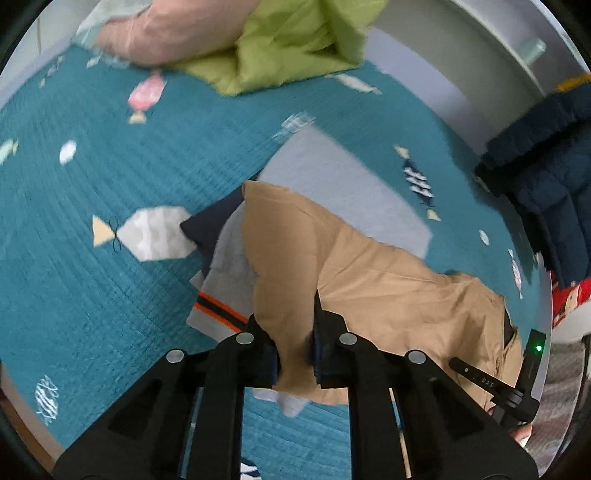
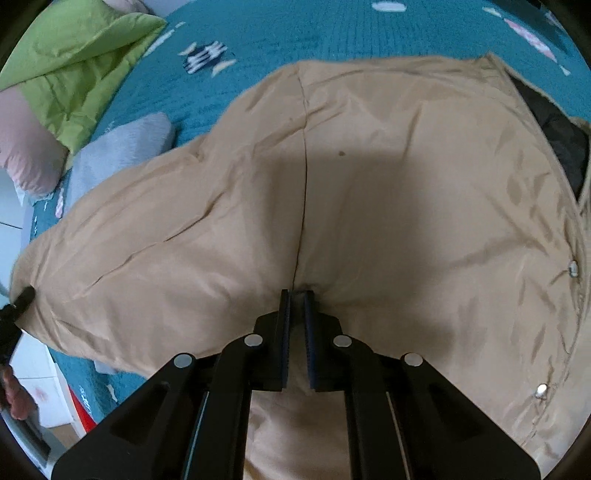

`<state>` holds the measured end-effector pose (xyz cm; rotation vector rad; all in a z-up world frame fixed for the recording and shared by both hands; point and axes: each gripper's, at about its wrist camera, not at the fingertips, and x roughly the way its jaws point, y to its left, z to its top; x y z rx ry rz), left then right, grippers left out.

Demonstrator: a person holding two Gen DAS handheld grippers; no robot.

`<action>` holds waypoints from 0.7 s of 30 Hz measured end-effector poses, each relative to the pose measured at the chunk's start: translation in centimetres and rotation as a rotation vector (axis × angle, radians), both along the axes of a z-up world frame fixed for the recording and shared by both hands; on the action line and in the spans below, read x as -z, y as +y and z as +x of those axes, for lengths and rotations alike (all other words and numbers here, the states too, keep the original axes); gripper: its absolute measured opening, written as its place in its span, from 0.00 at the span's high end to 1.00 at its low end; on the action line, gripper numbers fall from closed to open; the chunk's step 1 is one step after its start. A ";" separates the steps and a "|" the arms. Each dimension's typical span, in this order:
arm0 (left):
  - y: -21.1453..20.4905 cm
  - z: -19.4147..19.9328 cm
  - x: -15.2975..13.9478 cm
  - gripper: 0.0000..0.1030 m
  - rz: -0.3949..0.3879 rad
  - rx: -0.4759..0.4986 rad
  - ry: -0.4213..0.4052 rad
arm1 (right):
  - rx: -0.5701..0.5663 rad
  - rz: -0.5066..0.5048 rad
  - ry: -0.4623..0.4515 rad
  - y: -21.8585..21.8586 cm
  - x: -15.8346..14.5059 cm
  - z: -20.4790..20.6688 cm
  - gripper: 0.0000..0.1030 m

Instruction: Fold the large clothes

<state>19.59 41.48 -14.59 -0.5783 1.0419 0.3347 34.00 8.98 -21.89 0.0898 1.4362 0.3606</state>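
A large tan jacket lies spread on a teal fish-print bedspread. Its dark lining shows at the right, and metal snaps run along its right edge. My right gripper points down and is shut on a pinch of the tan fabric at a long seam. In the left wrist view the jacket's sleeve runs up from my left gripper, which is shut on a bunched fold of it. The sleeve drapes over a grey garment with an orange stripe.
A green quilt and a pink pillow lie at the far side of the bedspread. A pale grey cloth lies beyond the sleeve. Navy clothes hang off the right edge. A white wall borders the bed.
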 end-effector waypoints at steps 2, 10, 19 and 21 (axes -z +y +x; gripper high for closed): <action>-1.7 -0.1 -1.7 0.87 0.047 0.022 -0.003 | 0.000 0.009 -0.024 -0.7 -1.0 -0.5 0.92; -11.4 1.6 -7.2 0.87 0.170 0.181 -0.085 | 0.067 0.038 -0.118 -5.6 -5.1 -2.7 0.92; -26.1 5.0 -9.1 0.87 0.162 0.453 -0.141 | 0.263 0.036 -0.185 -16.5 -7.8 -8.8 0.89; -30.2 5.8 -8.9 0.87 0.154 0.522 -0.143 | 0.326 0.037 -0.183 -19.6 -8.0 -10.6 0.89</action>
